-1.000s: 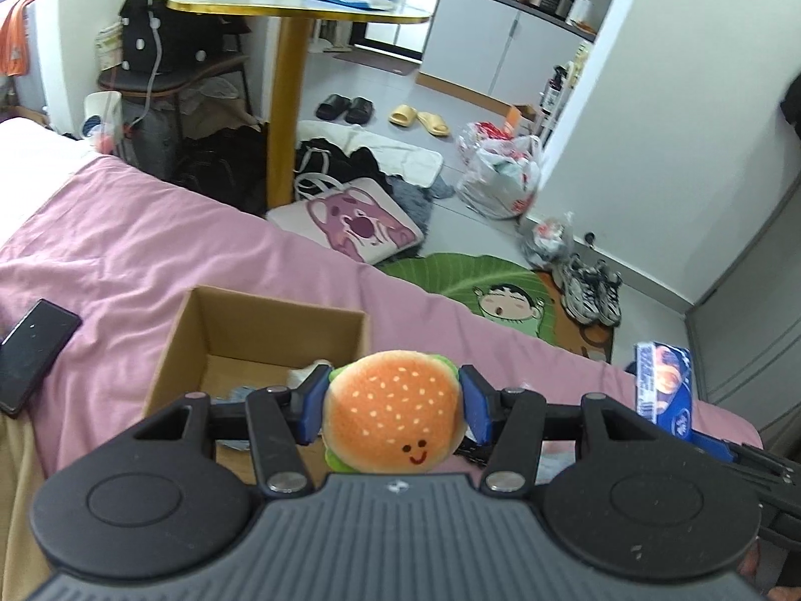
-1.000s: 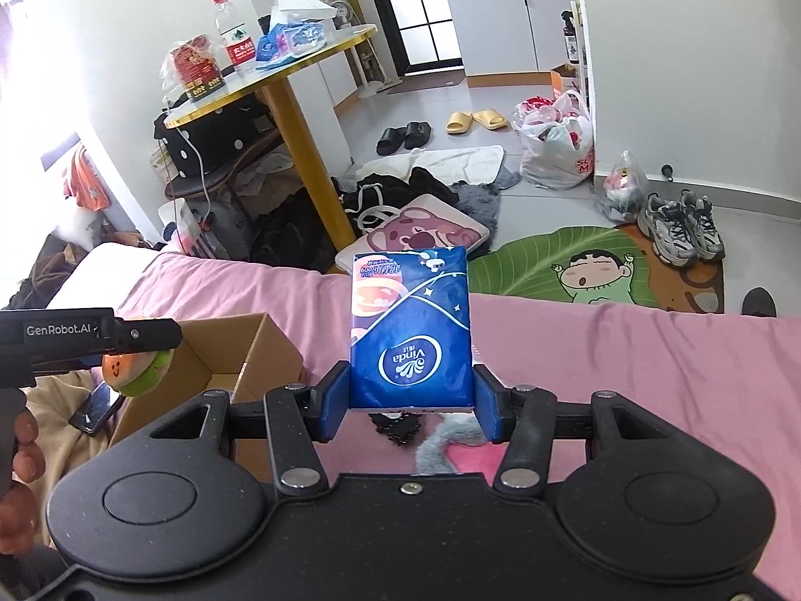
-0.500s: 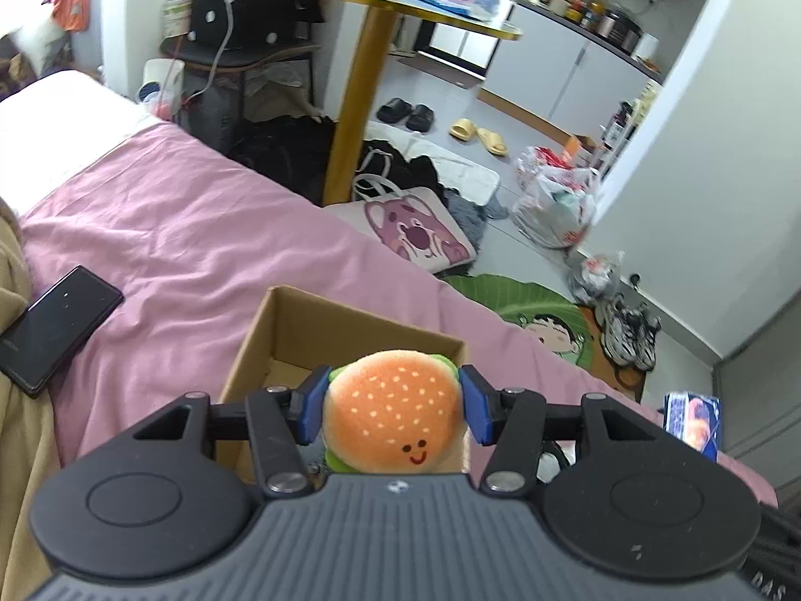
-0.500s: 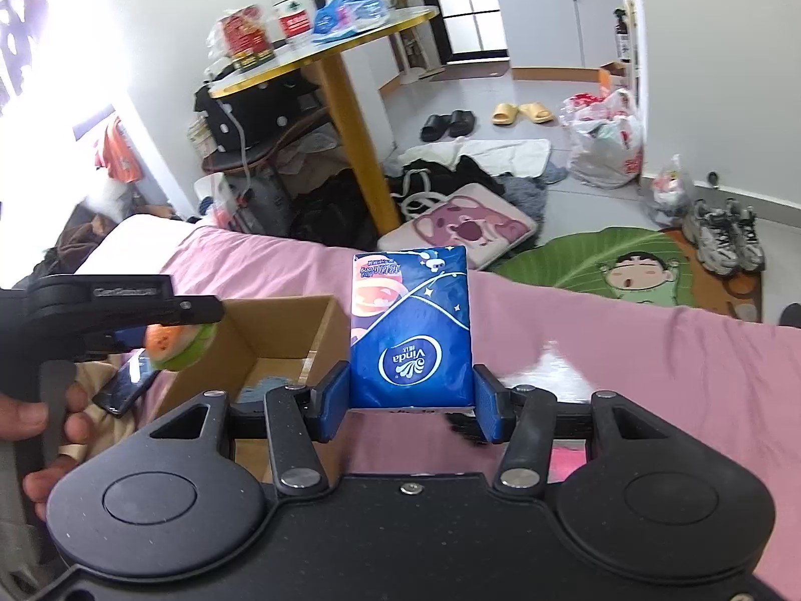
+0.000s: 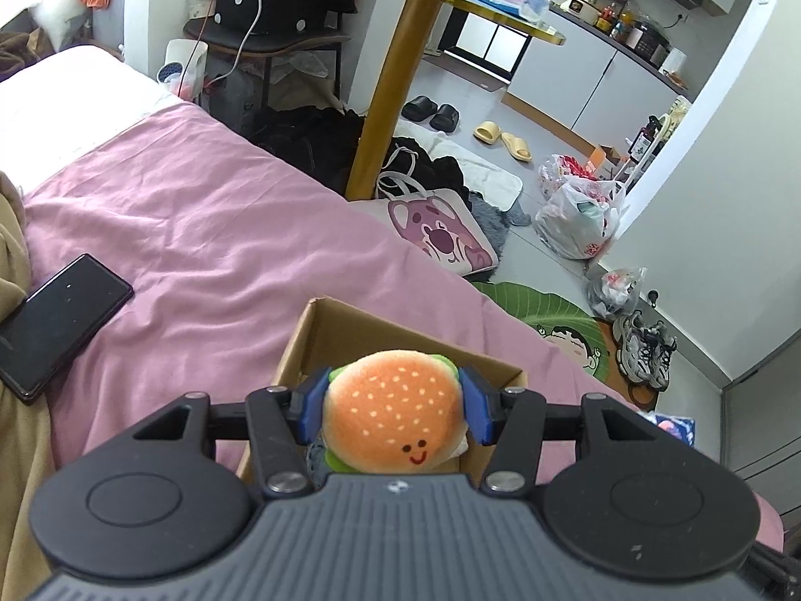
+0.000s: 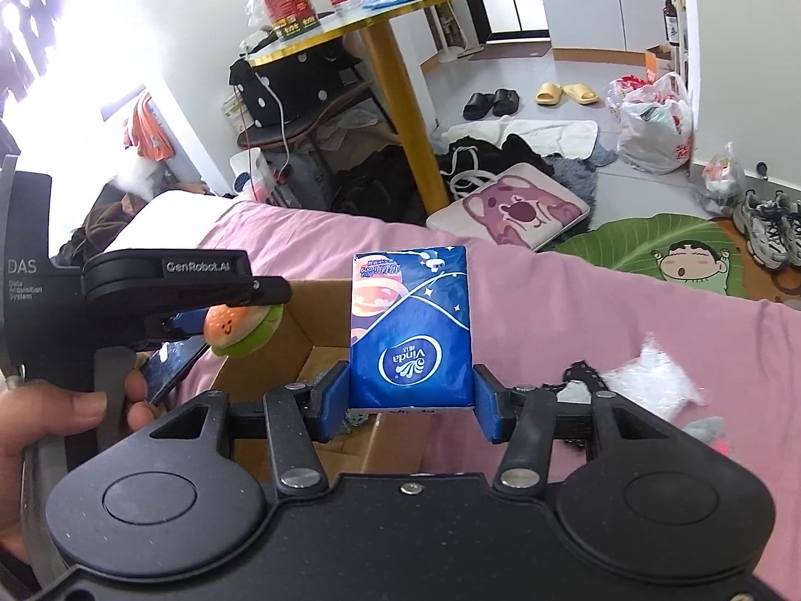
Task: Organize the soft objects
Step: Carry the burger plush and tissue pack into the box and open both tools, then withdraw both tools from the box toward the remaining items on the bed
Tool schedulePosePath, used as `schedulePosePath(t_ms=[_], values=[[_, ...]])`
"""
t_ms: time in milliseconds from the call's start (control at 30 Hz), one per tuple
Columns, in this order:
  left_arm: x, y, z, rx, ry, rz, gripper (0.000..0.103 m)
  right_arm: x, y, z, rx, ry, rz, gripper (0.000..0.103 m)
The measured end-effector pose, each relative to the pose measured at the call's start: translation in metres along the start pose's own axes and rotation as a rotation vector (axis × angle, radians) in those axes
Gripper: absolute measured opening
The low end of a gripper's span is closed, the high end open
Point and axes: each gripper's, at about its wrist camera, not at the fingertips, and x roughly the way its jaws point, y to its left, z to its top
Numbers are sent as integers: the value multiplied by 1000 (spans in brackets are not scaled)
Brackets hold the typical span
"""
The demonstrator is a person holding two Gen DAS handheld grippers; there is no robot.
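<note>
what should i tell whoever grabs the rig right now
Left gripper: shut on the burger plush, held above the cardboard box on the pink bed.
Right gripper: shut on the blue tissue pack, upright, near the box's right side.
Done: both items picked up; something already lies in the box, too hidden to name.
Left: drop the plush and the pack into the box. A white fluffy item and other small items lie on the bed to the right.

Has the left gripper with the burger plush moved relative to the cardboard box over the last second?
Yes. In the right wrist view the left gripper, shut on the burger plush, has shifted right, toward the cardboard box, and now overlaps the box's near-left corner.
</note>
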Motion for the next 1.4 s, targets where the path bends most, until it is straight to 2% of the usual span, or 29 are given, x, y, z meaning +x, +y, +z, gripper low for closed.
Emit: schedulePosePath(t_ms=[233,300,367,500,600,700,800,1167,1400], values=[[6,6,4,-23,-38,2,58,14,13,-3,-13,31,5,50],[8,7,5,-21,-35,2,68,17,17,-3,-17,38,8,50],[8,7,5,-20,-33,-1,72,20,20,-4,-23,44,12,50],[5,10,4,-22,-43,10,74,21,27,-6,-42,56,29,51],[3,14,3,-32,-44,12,74,23,34,-6,-57,68,38,57],[0,14,3,-31,-39,16,76,20,30,-4,-18,92,52,57],[-5,10,2,-23,-35,37,82,11,30,-5,-58,81,7,57],[-27,-8,-4,25,-48,30,89,-22,-7,-4,-43,66,-62,62],[-41,-28,-9,64,-60,9,92,-42,-36,0,-24,37,-95,74]])
